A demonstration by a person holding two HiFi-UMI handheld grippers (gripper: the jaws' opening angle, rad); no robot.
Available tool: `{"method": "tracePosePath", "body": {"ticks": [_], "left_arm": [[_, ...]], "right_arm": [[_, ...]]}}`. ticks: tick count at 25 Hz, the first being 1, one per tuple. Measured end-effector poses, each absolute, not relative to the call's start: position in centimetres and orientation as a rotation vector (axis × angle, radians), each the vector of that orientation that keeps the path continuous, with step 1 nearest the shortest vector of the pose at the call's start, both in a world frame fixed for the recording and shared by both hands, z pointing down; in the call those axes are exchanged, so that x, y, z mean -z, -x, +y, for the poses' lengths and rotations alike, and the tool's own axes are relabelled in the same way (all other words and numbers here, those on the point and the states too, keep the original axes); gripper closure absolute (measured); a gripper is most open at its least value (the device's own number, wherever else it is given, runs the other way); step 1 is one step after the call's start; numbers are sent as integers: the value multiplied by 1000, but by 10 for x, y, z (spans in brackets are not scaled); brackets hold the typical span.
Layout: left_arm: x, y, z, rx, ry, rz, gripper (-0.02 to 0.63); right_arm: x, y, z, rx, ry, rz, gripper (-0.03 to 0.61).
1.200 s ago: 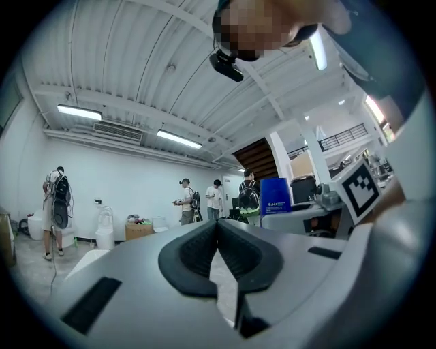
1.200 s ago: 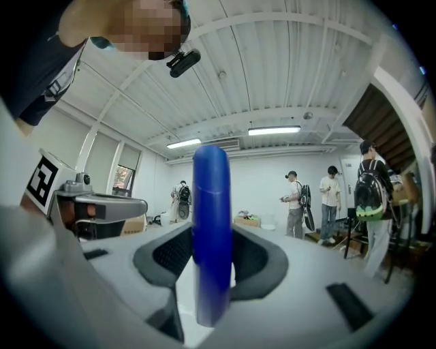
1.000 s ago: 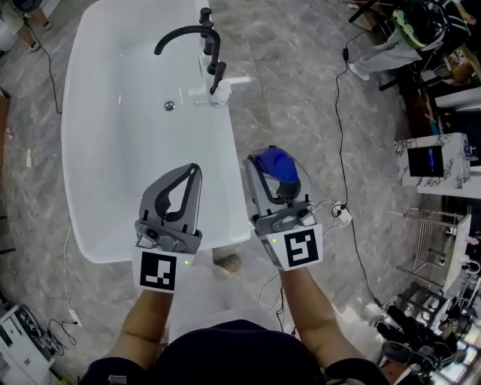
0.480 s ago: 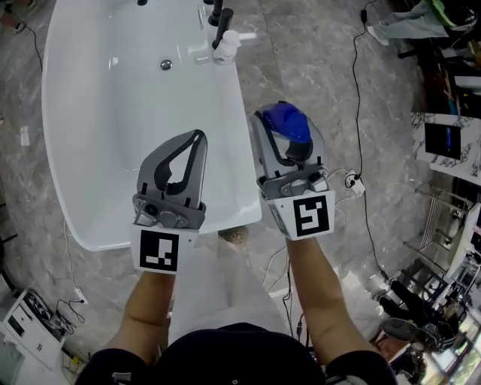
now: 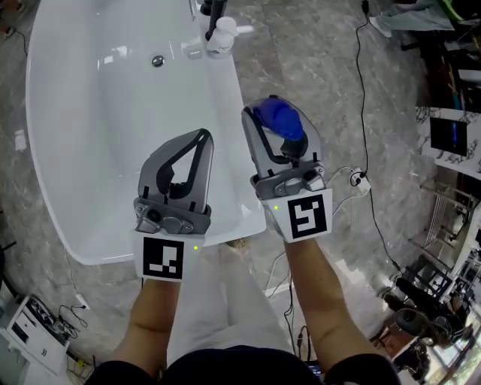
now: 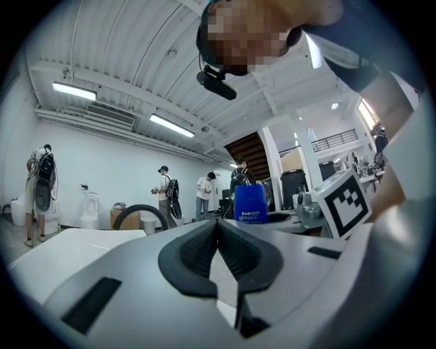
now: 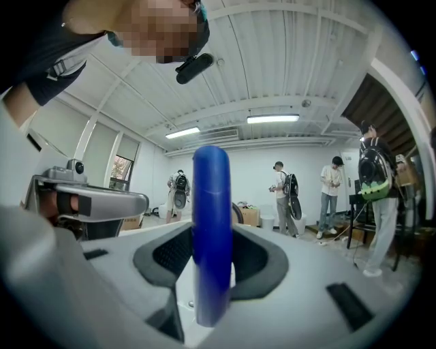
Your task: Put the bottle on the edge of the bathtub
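A blue bottle (image 5: 279, 123) is clamped between the fingers of my right gripper (image 5: 273, 113), which is shut on it. It hangs over the marble floor, right beside the right rim of the white bathtub (image 5: 242, 143). In the right gripper view the bottle (image 7: 211, 232) stands as a blue column between the dark pads. My left gripper (image 5: 201, 137) hovers over the near end of the tub, shut with nothing in it; its tips (image 6: 218, 222) meet. The left gripper view also catches the bottle (image 6: 250, 204) off to the right.
A black faucet (image 5: 215, 10) and a white fitting (image 5: 222, 36) sit on the tub's far right rim, with the drain (image 5: 158, 61) in the basin. Cables and a power strip (image 5: 361, 182) lie on the floor to the right. People stand far off (image 7: 332, 194).
Both grippers have moved forward along the tub, so the faucet has slid to the top edge of the head view. The bottle now sits closer to the right rim.
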State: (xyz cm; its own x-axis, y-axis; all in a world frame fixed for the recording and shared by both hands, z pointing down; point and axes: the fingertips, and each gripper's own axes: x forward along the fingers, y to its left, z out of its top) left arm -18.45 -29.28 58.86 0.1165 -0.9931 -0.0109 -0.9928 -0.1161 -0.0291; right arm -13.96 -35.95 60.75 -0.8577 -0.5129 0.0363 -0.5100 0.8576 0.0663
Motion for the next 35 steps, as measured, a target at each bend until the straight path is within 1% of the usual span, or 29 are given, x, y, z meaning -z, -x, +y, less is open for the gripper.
{"method": "tracePosePath", "body": {"ticks": [19, 35], "left_arm": [[-644, 191, -309, 66, 2415, 2075, 611], [-667, 198, -311, 106, 2424, 2110, 611]], "right_arm": [[-673, 158, -379, 69, -789, -2947, 423], [-718, 172, -387, 48, -740, -2932, 423]]}}
